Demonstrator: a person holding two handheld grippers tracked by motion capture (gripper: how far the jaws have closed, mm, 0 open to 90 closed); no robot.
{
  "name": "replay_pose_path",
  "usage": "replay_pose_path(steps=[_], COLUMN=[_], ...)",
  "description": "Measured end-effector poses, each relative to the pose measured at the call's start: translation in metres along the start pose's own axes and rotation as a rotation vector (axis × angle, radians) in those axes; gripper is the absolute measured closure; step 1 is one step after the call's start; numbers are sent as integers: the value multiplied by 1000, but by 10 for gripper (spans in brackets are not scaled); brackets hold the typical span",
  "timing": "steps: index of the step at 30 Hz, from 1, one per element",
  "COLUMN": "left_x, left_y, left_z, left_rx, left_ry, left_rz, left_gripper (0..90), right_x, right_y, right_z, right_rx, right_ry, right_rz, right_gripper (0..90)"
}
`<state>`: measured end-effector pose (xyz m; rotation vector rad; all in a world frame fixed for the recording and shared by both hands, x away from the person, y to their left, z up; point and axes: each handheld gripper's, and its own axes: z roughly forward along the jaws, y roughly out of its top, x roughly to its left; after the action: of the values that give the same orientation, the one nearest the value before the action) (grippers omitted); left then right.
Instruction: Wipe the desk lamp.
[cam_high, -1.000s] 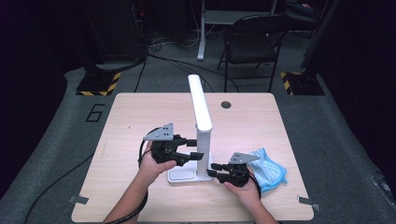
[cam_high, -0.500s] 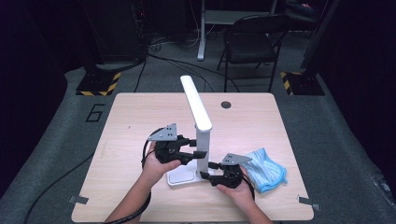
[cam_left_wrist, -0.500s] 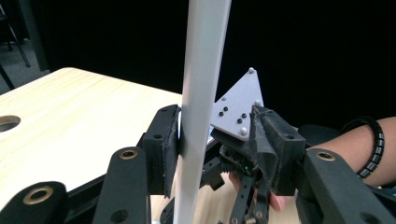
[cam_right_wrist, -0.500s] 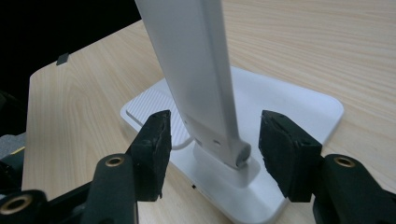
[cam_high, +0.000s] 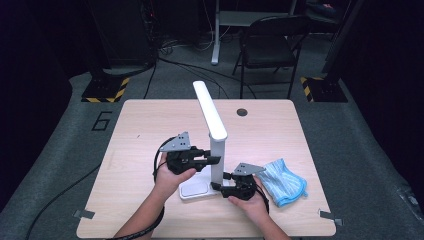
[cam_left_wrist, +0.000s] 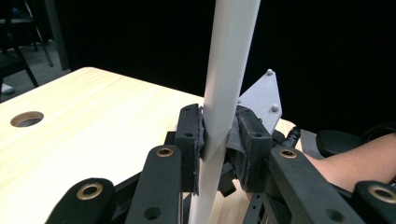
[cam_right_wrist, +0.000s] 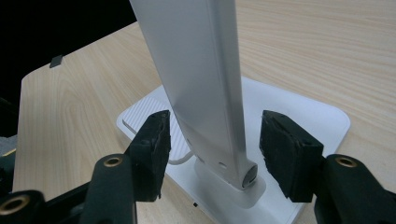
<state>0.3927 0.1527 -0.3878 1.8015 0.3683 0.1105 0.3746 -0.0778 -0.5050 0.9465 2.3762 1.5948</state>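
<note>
Lamp head (cam_high: 209, 110) had swung leftward since earlier; left gripper (cam_left_wrist: 219, 140) clamped the lamp stem (cam_left_wrist: 224, 93); right gripper (cam_right_wrist: 212, 154) stood wide astride the stem's foot above the base (cam_right_wrist: 299, 121); wooden table (cam_high: 140, 130); dark room.

Bright table (cam_high: 150, 130), dark surroundings, perhaps slightly soft

text: "6" | on: grey floor mat (cam_high: 75, 130), left of table (cam_high: 150, 120)
</note>
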Motion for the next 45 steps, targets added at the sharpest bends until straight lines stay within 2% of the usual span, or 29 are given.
replay_pose_path(steps=[3, 5, 6, 7, 9, 13, 14, 19, 22, 24, 28, 35, 39, 42, 45], left_x=[-3, -5, -6, -6, -5, -5, -4, -5, -4, -3, -1, 2, 4, 7, 11], left_y=[1, 2, 3, 3, 4, 5, 6, 7, 7, 7, 7, 3, -4, -11, -21], left_z=[3, 7, 9, 10, 15, 21, 22, 25, 24, 21, 15, 6, 1, -2, -5], left_rx=[2, 3, 3, 4, -4, -5, -3, -1, -9, -11, -16, 17, 31, 46, 83], left_ry=[22, 57, 67, 75, 75, 76, 73, 70, 71, 74, 69, 88, 71, 88, 107], left_rz=[4, -5, -9, -4, -24, -32, -20, -23, -23, -17, -44, -32, -77, -93, -89], left_gripper=[746, 750, 750, 751, 751, 746, 746, 740, 660, 610, 585, 489, 442, 406, 364], right_x=[-1, -2, -1, -3, -4, -5, -6, -2, -1, -3, -5, -13, -16, -16, -17], right_y=[0, 0, -1, -1, 0, 2, 4, 9, 10, 10, 9, 4, 1, 1, 0], right_z=[-1, -2, -3, -3, -3, -6, -6, -5, -6, -8, -11, -23, -29, -32, -32], right_rx=[1, 0, 6, 3, -1, -9, -20, -31, -37, -32, -37, -46, -46, -47, -51], right_ry=[-5, -13, -24, -30, -40, -68, -82, -141, -165, -159, -175, -191, -203, -204, -204], right_rz=[1, -3, 10, 0, 9, 36, 20, -26, -26, -30, -39, -24, 2, 7, -9], right_gripper=[429, 429, 428, 428, 427, 419, 415, 404, 421, 418, 425, 429, 454, 479, 489])
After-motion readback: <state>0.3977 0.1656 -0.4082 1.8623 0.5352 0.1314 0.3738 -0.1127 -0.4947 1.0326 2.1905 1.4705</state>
